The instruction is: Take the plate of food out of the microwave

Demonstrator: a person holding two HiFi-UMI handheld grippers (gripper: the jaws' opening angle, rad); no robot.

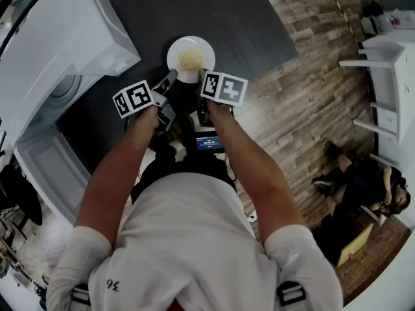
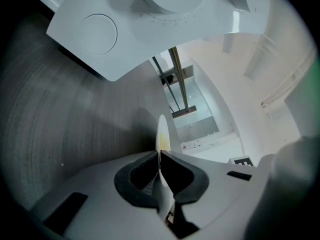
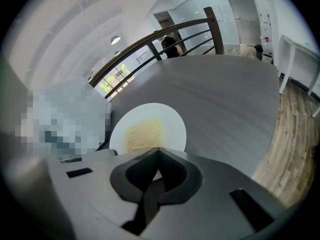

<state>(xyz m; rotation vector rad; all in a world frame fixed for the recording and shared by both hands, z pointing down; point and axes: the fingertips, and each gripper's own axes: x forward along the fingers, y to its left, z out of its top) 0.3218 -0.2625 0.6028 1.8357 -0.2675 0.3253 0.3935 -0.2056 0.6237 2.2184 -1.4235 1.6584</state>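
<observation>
A white plate (image 1: pixel 190 56) with a yellow heap of food lies on or just over the dark grey table (image 1: pixel 246 24); I cannot tell if it touches. My left gripper (image 1: pixel 170 80) is turned on its side and shut on the plate's near-left rim. In the left gripper view the plate (image 2: pixel 162 132) shows edge-on between the closed jaws. My right gripper (image 1: pixel 202 79) is at the plate's near rim, jaws shut; in the right gripper view the plate (image 3: pixel 148 128) lies flat just beyond and under the tips. The white microwave (image 1: pixel 61 34) stands at the left, also overhead as the microwave (image 2: pixel 150 24).
The microwave's open door (image 1: pixel 45 167) hangs at the lower left. The table's right edge meets a wooden floor (image 1: pixel 305 89). A white shelf unit (image 1: pixel 382 76) stands at the far right, and a person (image 1: pixel 363 186) sits on the floor there.
</observation>
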